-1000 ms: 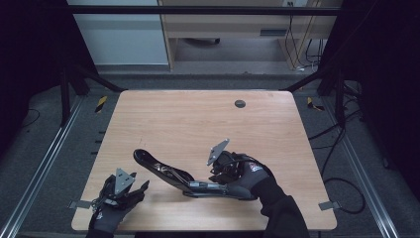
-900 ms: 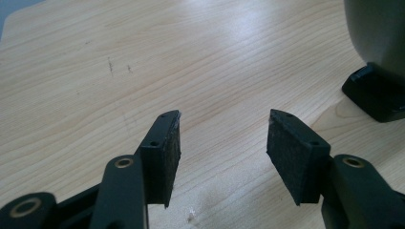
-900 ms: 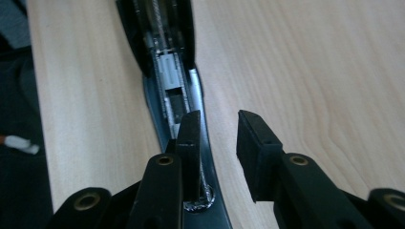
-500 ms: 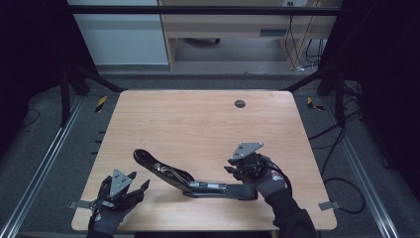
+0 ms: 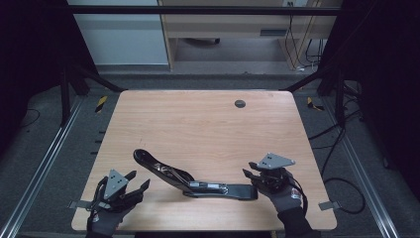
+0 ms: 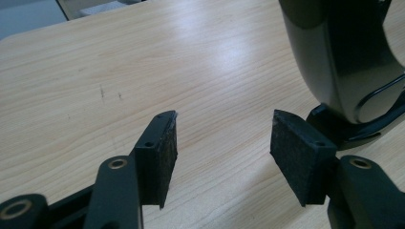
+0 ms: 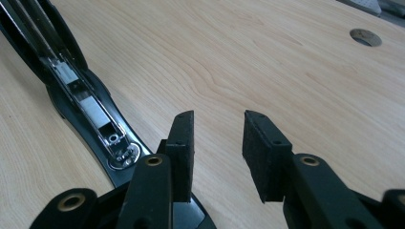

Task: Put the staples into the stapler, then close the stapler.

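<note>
- Bare table [image 5: 208, 124] stretches ahead; both grippers sit near its front edge.
- Stapler [image 5: 190, 179] — black, swung open, metal channel showing.
- Left gripper [image 5: 136, 181] spread, empty; right gripper [image 5: 247, 175] spread, empty.

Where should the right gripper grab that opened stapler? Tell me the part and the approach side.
Probably the flat base arm of the stapler, from its right end. That arm lies flat on the table and ends just in front of the open right gripper, while the other arm rises tilted away toward the left gripper.
</note>
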Tool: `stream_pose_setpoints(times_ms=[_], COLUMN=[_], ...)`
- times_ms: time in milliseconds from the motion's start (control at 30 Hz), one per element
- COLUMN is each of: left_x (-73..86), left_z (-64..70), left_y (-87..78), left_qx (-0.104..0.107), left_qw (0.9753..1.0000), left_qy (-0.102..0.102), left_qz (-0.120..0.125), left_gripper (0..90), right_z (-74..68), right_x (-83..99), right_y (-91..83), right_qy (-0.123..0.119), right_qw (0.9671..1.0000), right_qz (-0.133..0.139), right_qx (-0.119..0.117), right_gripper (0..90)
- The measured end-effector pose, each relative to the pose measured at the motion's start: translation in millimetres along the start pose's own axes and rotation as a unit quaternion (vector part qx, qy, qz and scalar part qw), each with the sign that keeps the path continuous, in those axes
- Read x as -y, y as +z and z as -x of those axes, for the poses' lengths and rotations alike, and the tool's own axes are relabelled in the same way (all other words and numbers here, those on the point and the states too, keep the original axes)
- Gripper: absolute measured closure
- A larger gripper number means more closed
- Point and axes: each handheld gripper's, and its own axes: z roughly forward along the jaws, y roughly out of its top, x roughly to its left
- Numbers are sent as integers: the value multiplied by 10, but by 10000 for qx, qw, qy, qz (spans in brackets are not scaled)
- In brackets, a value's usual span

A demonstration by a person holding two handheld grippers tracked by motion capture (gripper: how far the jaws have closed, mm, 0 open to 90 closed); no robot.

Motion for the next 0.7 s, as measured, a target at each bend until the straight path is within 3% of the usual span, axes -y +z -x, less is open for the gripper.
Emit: stream_pose_setpoints(times_ms=[300,433,700], left_x=[-28,-43,-81], left_z=[45,76,139], left_y=[-40,-48,-81], left_qx=[202,239,362], left_qw=[9997,9996,9991], left_qy=[19,71,78], left_qz=[97,101,181], left_gripper=[379,361,332], right_z=[3,0,-25], right_x=[246,334,469], right_y=[-129,-140,-122], right_qy=[82,75,337], right_qw=[9995,9996,9994], right_qz=[29,-61,-98], right_qx=[313,283,37], right_gripper=[692,728,778])
